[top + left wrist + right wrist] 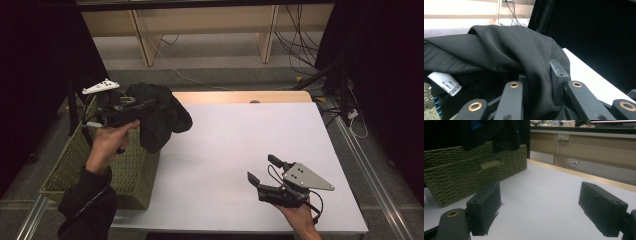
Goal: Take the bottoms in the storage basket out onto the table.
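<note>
A black garment [162,120] hangs bunched above the green woven basket [75,160] at the table's left edge. My left gripper [145,106] is shut on it, held up over the basket's far end. In the left gripper view the cloth [506,47] is pinched between the jaws of the left gripper [540,75], and a white care label [445,83] dangles at the lower left. My right gripper [263,169] stands open near the table's front right with nothing between its jaws. From the right gripper [541,210] I see the basket [474,167] and the garment [489,132] hanging above it.
The white table top [240,135] stretches between basket and right gripper, with a wooden strip [240,96] along its far edge. Cables [300,45] and wooden furniture legs stand on the floor beyond. Dark curtains close both sides.
</note>
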`<action>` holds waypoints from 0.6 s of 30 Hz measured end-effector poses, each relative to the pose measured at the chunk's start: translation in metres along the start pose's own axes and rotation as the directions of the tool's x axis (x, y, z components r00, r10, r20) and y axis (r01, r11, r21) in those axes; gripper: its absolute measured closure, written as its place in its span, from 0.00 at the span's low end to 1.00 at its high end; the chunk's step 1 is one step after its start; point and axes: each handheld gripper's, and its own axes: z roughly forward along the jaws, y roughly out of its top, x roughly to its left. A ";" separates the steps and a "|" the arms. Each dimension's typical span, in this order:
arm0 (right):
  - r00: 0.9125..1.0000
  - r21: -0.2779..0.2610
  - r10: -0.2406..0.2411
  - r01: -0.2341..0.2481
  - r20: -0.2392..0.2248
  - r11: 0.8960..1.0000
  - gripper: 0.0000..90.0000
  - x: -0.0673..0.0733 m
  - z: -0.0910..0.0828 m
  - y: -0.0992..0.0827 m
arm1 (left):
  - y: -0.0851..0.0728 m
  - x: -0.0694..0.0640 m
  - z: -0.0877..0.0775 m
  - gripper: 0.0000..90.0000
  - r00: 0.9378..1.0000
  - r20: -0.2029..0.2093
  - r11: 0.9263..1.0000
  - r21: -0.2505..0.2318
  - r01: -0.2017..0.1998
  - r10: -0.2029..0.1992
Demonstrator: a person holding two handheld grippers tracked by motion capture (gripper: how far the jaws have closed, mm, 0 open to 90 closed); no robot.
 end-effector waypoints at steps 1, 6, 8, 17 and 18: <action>1.000 0.000 0.000 0.000 0.000 1.000 0.21 0.000 0.000 0.000 | 0.000 -0.001 0.001 0.83 1.000 0.003 1.000 0.004 -0.004 0.004; 1.000 -0.004 0.001 -0.001 -0.002 1.000 0.21 0.000 0.000 0.000 | 0.000 -0.009 0.003 0.83 1.000 0.022 1.000 0.005 -0.016 0.016; 1.000 -0.003 0.003 -0.003 -0.001 1.000 0.21 0.000 0.000 0.000 | 0.000 -0.013 0.005 0.83 0.999 0.031 1.000 0.007 -0.022 0.022; 1.000 -0.003 0.005 -0.005 -0.002 1.000 0.21 0.000 0.001 0.000 | 0.001 -0.029 0.008 0.83 0.996 0.064 0.998 0.013 -0.055 0.054; 1.000 -0.002 0.006 -0.006 -0.002 1.000 0.21 0.000 0.000 0.000 | 0.001 -0.031 0.009 0.83 0.996 0.067 0.998 0.013 -0.059 0.058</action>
